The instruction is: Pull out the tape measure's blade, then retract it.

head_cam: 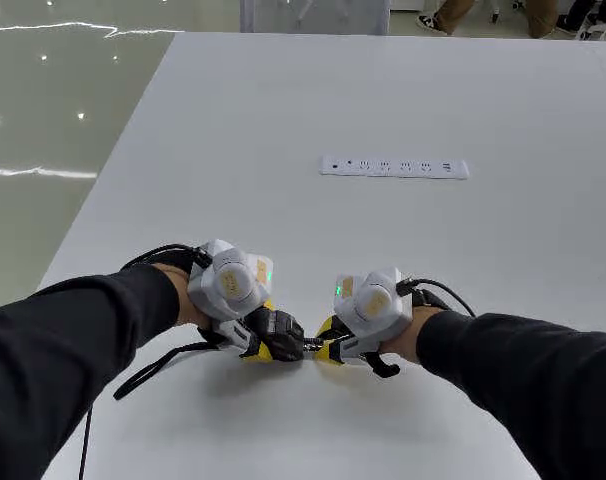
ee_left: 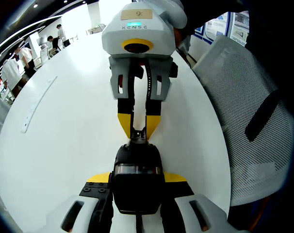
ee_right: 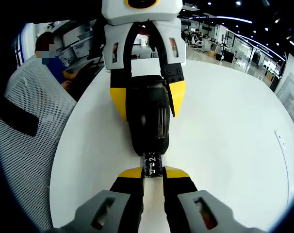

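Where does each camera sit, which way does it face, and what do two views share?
Head view: on the headset, facing forward and down at the table; both sleeves, the left gripper and right gripper show.
Left gripper view: on the left gripper, facing along its fingers, which clamp the tape measure, toward the right gripper.
Right gripper view: on the right gripper, facing along its fingers, shut on the blade, toward the left gripper.
Shared: both gripper views show the tape measure.

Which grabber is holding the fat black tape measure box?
The left gripper: its jaws clamp the black case; the right gripper pinches only the blade.
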### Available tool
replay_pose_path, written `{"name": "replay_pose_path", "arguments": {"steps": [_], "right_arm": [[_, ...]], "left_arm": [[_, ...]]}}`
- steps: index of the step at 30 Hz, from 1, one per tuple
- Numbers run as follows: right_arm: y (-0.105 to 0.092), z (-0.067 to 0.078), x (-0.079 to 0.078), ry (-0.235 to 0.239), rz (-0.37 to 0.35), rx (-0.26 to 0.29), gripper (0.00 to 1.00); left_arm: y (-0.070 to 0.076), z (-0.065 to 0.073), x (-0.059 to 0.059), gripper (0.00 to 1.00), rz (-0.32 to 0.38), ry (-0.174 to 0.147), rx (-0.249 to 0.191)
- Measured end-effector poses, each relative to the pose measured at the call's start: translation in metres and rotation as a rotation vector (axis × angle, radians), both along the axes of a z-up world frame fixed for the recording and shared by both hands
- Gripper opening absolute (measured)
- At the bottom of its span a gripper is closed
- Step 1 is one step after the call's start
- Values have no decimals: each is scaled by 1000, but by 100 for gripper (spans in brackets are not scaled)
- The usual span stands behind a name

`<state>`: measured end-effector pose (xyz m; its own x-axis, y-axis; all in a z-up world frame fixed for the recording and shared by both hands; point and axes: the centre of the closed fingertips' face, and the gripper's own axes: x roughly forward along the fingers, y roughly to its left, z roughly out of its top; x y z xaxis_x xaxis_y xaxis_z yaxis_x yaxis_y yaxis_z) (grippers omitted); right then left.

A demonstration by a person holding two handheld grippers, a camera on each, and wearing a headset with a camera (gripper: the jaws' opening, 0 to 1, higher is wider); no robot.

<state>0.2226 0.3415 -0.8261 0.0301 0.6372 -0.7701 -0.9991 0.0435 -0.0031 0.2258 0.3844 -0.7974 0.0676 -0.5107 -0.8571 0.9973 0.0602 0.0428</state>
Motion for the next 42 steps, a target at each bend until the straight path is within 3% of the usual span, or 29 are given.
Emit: {"name": "replay_pose_path", "arguments": {"steps": [16, 42], "right_arm": [[-29, 0, 4, 13, -41, -11, 11], [-63, 0, -3, 31, -65, -20, 11]], "left_arm": [[-1, -1, 0, 34, 27, 13, 0], [-2, -1, -2, 34, 23, 0, -1]]}}
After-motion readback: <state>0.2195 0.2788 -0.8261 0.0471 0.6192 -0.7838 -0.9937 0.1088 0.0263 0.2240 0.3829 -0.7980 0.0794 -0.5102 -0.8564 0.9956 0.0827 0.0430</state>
